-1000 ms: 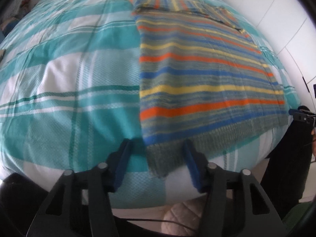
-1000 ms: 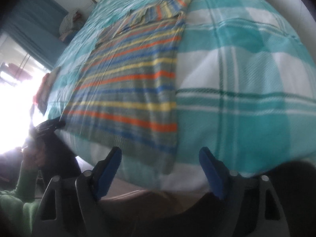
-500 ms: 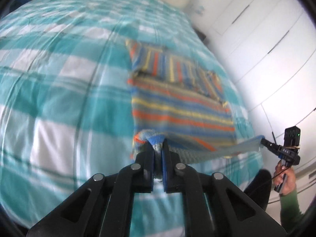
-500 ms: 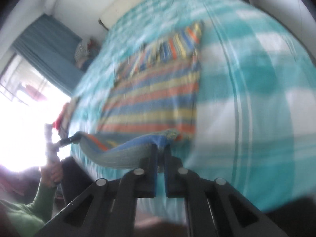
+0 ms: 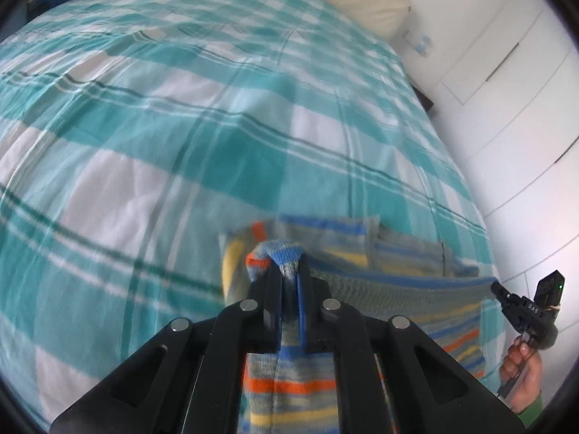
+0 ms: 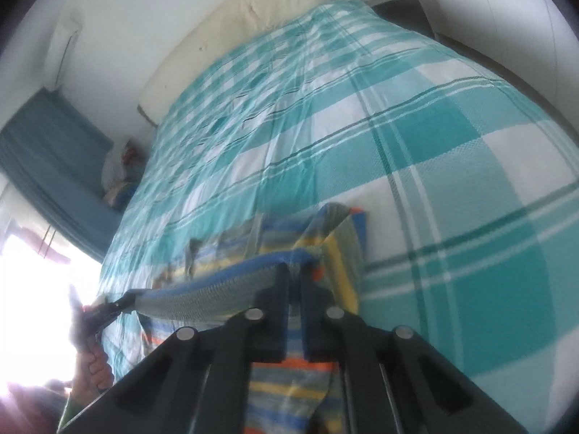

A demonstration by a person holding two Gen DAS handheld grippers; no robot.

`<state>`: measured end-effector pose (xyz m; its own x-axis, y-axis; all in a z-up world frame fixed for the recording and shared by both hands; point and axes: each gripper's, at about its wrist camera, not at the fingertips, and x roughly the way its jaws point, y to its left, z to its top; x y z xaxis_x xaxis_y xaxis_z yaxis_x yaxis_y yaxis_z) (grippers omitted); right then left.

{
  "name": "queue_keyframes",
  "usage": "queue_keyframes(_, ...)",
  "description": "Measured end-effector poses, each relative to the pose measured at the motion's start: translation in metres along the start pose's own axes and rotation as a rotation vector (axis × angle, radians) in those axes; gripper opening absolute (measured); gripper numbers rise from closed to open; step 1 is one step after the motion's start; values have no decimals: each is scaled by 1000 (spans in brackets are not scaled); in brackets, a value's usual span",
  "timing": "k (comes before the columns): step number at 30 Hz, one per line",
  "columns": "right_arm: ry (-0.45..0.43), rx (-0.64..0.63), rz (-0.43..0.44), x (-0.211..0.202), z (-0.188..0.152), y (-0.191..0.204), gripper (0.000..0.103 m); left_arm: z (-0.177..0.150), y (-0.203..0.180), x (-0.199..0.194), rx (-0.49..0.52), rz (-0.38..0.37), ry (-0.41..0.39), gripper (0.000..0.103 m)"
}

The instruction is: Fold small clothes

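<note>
you held the left gripper and right gripper clamped on the striped sweater's hem, stretched over the bed, pillow at 12 o'clock.

Black left tool with silver screws, blue-lined fingers, green sleeve

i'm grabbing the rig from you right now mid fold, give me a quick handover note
Left claw: shut on one hem corner of the striped sweater.
Right claw: shut on the other hem corner.
The grey hem band is stretched between them, lifted over the sweater's upper part, which lies on the checked bedspread.
Done: hem gripped and raised.
Left: lay the hem down near the top edge, release, smooth, then finish folding.
</note>
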<state>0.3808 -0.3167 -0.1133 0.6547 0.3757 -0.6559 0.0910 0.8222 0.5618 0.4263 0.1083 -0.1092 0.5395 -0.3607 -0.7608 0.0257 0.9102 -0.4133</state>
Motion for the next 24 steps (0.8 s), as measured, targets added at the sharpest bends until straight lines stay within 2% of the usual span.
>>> queue_keyframes(1, 6, 17, 1, 11, 5, -6, 5, 8, -1, 13, -5, 22, 16, 12)
queue_keyframes(2, 22, 38, -3, 24, 12, -13, 8, 15, 0, 24, -28, 52, 42, 22)
queue_keyframes(3, 22, 66, -14, 30, 16, -18, 11, 21, 5, 30, -61, 90, 59, 39)
queue_keyframes(4, 6, 101, -13, 33, 21, -25, 16, 26, 10, 29, -91, 96, 46, 46)
queue_keyframes(5, -26, 135, 18, 29, 26, -30, 26, 29, 16, 20, -116, 77, 5, 54)
queue_keyframes(6, -60, 149, 42, 23, 29, -34, 29, 29, 21, 9, -132, 54, -30, 61)
queue_keyframes(8, -118, 121, 57, 3, 34, -32, 30, 24, 27, -13, -127, 23, -77, 71)
queue_keyframes(9, -112, 88, 59, -4, 35, -27, 30, 20, 28, -23, -109, 24, -92, 75)
queue_keyframes(11, -44, 2, 64, -9, 31, -11, 30, 9, 25, -35, -56, 15, -89, 82)
queue_keyframes(14, 108, -83, 94, 4, 15, 9, 30, -20, 17, -43, 34, -9, -24, 83)
queue_keyframes(16, 197, -129, 72, 15, -6, 21, 30, -49, 13, -47, 83, 10, 18, 83)
queue_keyframes(18, 218, -195, 42, 12, -33, 31, 31, -75, 12, -51, 108, 49, 38, 83)
queue_keyframes(19, 206, -238, 21, 4, -48, 35, 38, -88, 14, -56, 112, 64, 38, 83)
queue_keyframes(20, 187, -267, 7, -5, -61, 36, 50, -100, 16, -60, 112, 68, 35, 84)
queue_keyframes(21, 162, -287, -11, -17, -75, 36, 57, -111, 18, -65, 111, 73, 28, 87)
queue_keyframes(22, 133, -295, -35, -31, -88, 34, 72, -121, 19, -69, 115, 83, 23, 90)
queue_keyframes(23, 107, -299, -59, -43, -98, 30, 81, -129, 19, -70, 128, 100, 23, 92)
queue_keyframes(24, 86, -305, -90, -53, -109, 26, 82, -135, 17, -69, 145, 123, 25, 93)
